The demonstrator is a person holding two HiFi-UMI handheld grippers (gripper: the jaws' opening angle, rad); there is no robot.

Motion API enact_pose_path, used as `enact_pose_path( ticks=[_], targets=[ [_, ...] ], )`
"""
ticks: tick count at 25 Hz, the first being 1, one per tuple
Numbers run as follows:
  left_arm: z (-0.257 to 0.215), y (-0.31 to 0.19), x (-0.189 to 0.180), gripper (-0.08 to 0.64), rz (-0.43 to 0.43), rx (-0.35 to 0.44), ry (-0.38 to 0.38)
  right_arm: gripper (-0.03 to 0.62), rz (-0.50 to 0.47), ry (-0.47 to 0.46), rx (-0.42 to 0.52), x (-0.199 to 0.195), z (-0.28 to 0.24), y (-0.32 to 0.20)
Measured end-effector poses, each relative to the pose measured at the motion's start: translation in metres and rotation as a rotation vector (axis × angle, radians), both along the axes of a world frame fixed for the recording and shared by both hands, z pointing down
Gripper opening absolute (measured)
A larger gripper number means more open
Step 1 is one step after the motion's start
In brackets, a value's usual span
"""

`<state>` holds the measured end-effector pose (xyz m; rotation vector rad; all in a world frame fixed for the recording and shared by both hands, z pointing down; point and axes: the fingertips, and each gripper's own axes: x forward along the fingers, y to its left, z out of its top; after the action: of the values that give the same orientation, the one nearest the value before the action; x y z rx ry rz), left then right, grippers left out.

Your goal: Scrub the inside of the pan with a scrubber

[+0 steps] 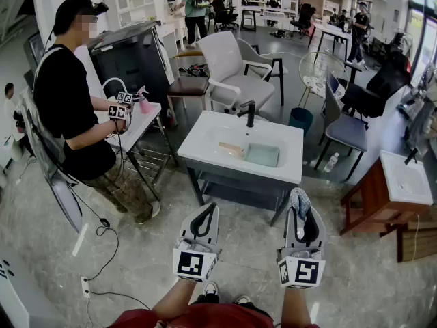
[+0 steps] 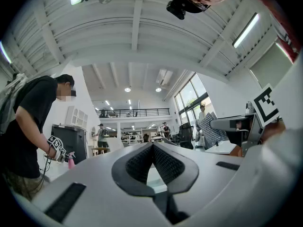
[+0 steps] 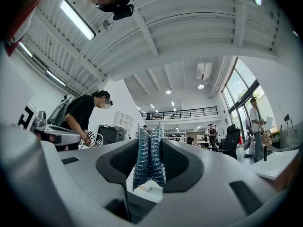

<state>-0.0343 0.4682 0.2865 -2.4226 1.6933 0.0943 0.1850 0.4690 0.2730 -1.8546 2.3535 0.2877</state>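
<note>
Well, right tongs [image 1: 299, 207] clench a scrubber [image 3: 149, 157] (bluish mesh); left tongs [image 1: 207, 209] pinched together, empty, facing the sink [image 1: 205, 135].

Scrubber [image 3: 147, 157] — rough, glinting mesh, seemingly metal; sink [image 1: 199, 139] glossy white

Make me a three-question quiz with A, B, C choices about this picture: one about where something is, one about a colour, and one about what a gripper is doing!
1. Where is the scrubber? A in a pocket; B in the right gripper; C in a drawer.
2. What colour is the tap? A black; B red; C gold.
3. The left gripper is: A holding a cup; B shut and empty; C wide open.

Answers: B, its jaws clamp the scrubber; A, it stands dark over the white sink; B, its tips meet with nothing between.
</note>
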Motion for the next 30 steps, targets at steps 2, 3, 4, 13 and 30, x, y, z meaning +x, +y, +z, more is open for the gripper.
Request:
enact_pose_path(
  ticks=[2, 3, 4, 13, 30],
  targets=[
    [-0.002, 0.0, -0.005, 0.014, 0.008, -0.01, 0.007, 0.16, -0.008, -0.01, 0.004, -0.008, -0.003, 0.0],
    [-0.002, 0.001, -0.008, 0.014, 0.01, -0.01, 0.008, 0.16, -0.011, -0.015, 0.001, -0.011, -0.002, 0.0],
    [-0.001, 0.003, -0.012, 0.014, 0.01, -0.008, 0.005, 0.16, -0.015, -0.022, -0.008, -0.016, 0.0, 0.0],
    [0.0, -0.003, -0.057, 0.014, -0.01, -0.001, 0.022, 0.161, -0.035, -0.034, -0.033, -0.055, 0.004, -0.009],
    [0.001, -0.039, -0.163, 0.014, -0.02, 0.0, 0.038, 0.166, -0.036, -0.043, -0.027, -0.153, 0.007, -0.046]
  ],
)
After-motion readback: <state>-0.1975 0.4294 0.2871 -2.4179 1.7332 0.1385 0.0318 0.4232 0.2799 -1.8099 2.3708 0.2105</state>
